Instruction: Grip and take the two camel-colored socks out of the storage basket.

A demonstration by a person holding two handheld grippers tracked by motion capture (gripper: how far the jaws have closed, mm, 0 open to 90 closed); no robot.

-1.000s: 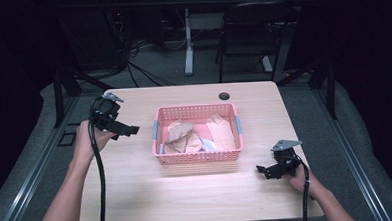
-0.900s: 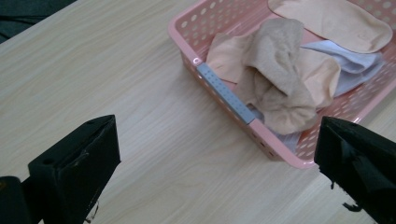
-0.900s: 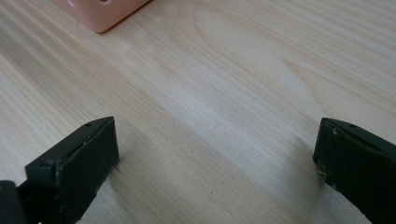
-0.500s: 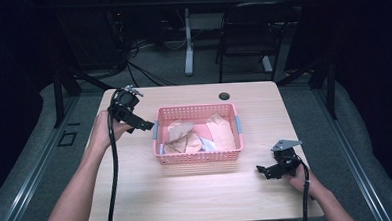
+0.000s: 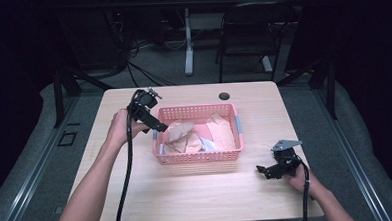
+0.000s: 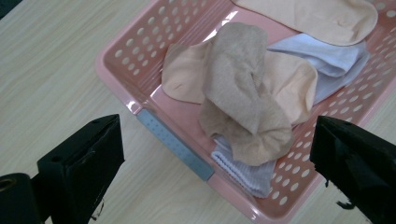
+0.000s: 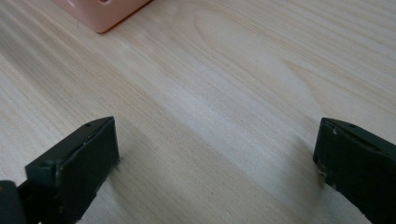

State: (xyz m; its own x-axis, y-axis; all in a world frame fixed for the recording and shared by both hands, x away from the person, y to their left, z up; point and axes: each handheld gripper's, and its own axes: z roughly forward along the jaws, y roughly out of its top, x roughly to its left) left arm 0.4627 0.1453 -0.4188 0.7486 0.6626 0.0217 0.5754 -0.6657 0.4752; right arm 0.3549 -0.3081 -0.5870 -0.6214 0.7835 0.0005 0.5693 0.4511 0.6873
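I am holding my left gripper over the left end of the pink basket, its jaws standing wide apart with nothing between them. In the left gripper view the basket is lying under the jaws, and a brown sock is sitting crumpled on top of peach socks and a white sock. I am resting my right gripper low on the wooden table, well apart from the basket's right front corner, its jaws also spread and gripping nothing.
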